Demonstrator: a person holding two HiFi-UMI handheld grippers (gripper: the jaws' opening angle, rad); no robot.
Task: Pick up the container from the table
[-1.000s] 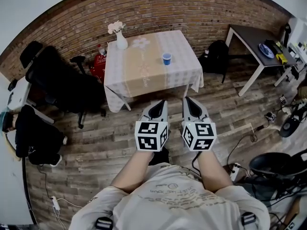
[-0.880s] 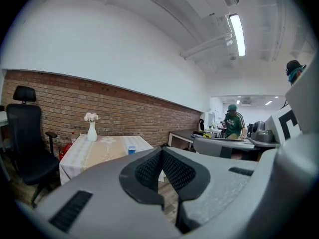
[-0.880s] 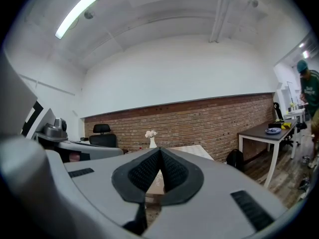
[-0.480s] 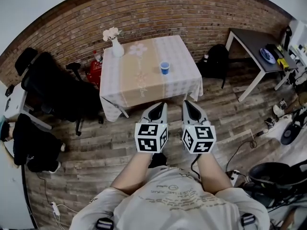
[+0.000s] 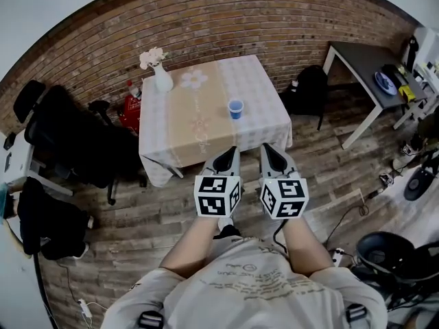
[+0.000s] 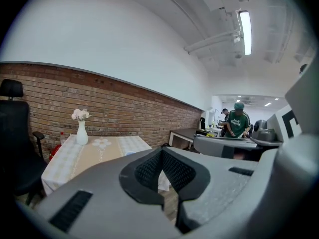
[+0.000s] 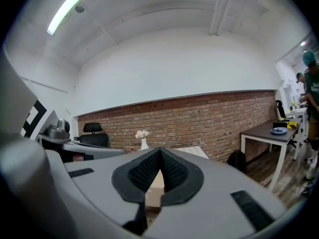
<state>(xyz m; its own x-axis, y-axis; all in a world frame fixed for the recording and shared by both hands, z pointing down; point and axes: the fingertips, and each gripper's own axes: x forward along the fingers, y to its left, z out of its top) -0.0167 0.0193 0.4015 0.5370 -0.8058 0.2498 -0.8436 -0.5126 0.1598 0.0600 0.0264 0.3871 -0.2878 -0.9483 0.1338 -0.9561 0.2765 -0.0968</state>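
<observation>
A small blue container (image 5: 236, 108) stands on the cloth-covered table (image 5: 260, 84), right of its beige runner. My left gripper (image 5: 232, 149) and right gripper (image 5: 263, 147) are side by side just short of the table's near edge, both shut and empty. In the left gripper view the jaws (image 6: 162, 151) meet tip to tip, and a sliver of the blue container (image 6: 130, 153) peeks over them. In the right gripper view the jaws (image 7: 160, 151) also meet, with the table (image 7: 192, 151) behind them.
A white vase with flowers (image 5: 160, 75) stands at the table's far left corner. Black office chairs (image 5: 75, 142) sit to the left, a dark side table (image 5: 367, 64) to the right, with a black bag (image 5: 309, 84) between. Cables litter the floor at right. People stand far off (image 6: 238, 123).
Both grippers and I have moved closer to the table; the table and blue container sit lower and nearer in the head view. The jaws stayed shut.
</observation>
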